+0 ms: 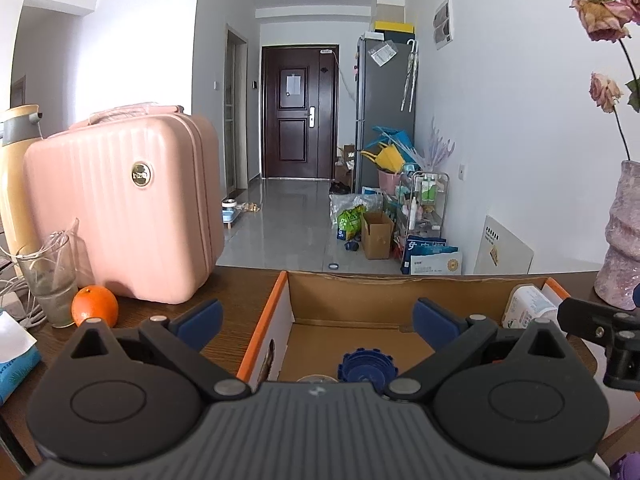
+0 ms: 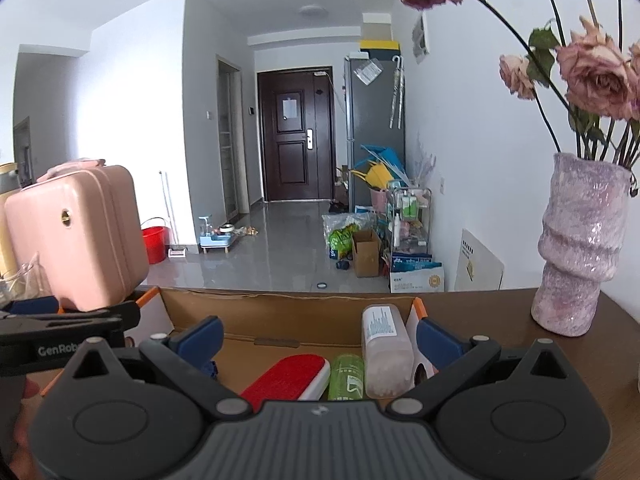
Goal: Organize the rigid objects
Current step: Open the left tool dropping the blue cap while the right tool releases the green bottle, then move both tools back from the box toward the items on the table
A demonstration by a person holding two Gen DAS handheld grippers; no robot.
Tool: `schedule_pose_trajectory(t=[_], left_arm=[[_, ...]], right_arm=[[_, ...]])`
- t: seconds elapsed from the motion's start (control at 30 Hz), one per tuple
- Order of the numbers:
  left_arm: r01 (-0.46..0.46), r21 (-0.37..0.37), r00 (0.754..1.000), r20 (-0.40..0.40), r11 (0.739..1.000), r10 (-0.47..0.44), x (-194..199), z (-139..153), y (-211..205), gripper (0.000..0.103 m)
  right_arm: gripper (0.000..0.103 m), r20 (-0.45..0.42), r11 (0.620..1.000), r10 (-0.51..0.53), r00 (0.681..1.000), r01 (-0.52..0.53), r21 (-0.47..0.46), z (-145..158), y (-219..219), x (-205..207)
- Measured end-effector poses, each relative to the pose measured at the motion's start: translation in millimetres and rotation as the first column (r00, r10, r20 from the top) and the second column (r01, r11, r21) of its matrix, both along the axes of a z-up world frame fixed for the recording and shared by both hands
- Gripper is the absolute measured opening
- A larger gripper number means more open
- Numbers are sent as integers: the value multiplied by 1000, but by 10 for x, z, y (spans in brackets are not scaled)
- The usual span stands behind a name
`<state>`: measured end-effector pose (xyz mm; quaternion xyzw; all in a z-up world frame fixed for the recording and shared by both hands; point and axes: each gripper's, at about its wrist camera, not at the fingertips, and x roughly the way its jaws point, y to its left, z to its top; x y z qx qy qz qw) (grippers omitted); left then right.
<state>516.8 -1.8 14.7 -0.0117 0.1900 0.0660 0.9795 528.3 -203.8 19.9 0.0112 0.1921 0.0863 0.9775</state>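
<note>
So both grippers are hovering over the open cardboard box (image 1: 280,312) on the dark wood table (image 2: 500,316), and both sets of jaws are spread wide with nothing pinched between them; the left gripper (image 1: 316,316) looks into the left part of the box where a blue ridged cap (image 1: 366,366) sits low and just right of centre between its fingers, basically straight ahead and partly hidden by the gripper body; the right gripper (image 2: 318,338) looks at 3 things lying side by side on the box floor: a red and white lint brush (image 2: 290,376), a green tube (image 2: 347,376) and a clear plastic bottle with a white label (image 2: 386,350); all 3 have their long axis running roughly away from the camera, so I'd guess the jaws can close across the short width without much turning; the bottle is nearest the right finger and lies close against the box's right wall, so that wall is what I'd watch; the right hand is clearly nearer those 3, the left nearer the cap; outside the box there's an orange (image 1: 95,306) beside a drinking glass (image 1: 52,284) and a pink hard case (image 1: 120,208) on the left, well apart from the box; a lavender vase with dried roses (image 2: 576,248) stands off to the right, near enough that a wide swing of the right arm could bump it.
</note>
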Motion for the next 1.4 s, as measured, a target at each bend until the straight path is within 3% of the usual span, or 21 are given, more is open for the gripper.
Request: schedule_pose_trajectory(t=[0.73, 1.4], left_arm=[[38, 2, 999, 28, 999, -38, -712, -52, 22, 103], [71, -16, 997, -5, 997, -71, -1413, -165, 116, 103]], right_arm=[[103, 61, 998, 61, 996, -60, -27, -27, -226, -730], [103, -10, 994, 101, 995, -101, -50, -382, -254, -1432]])
